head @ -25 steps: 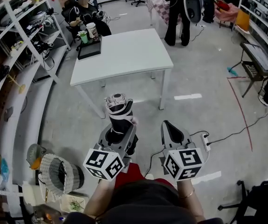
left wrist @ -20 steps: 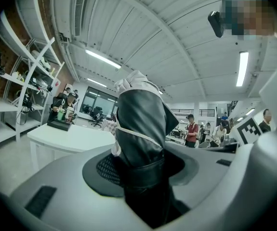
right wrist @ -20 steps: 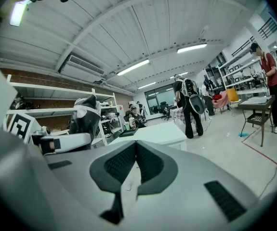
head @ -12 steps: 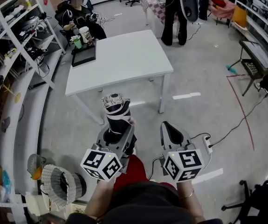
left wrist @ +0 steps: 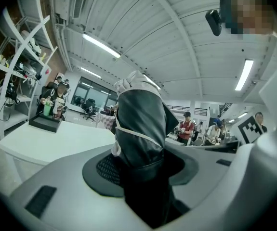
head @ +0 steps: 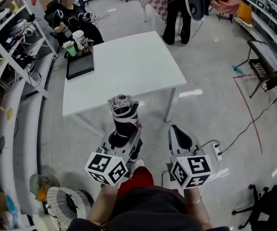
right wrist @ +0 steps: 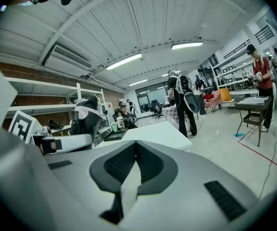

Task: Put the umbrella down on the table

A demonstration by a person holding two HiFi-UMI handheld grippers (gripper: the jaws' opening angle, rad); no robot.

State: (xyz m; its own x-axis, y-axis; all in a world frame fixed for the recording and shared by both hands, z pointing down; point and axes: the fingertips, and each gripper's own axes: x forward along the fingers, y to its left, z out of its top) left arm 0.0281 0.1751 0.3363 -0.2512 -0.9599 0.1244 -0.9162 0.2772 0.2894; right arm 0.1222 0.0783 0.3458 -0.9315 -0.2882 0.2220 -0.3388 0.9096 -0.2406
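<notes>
1. left tool (head: 123, 137) and right tool (head: 178, 134) sit side by side, aimed nearly level at the desk (head: 128, 61).
2. left tool grasps the folded black umbrella (head: 123, 110), short of the desk.
3. right tool is clenched, empty.
4. grey floor (head: 210, 109); the white desk bears a black tray (head: 79, 67) at far left.

A person (head: 67, 11) is sitting by the white shelves (head: 27, 85). Two cups (head: 81, 40) are standing at the far end of a black tray (head: 79, 66).

folded black umbrella (head: 123, 115), seemingly upright
</notes>
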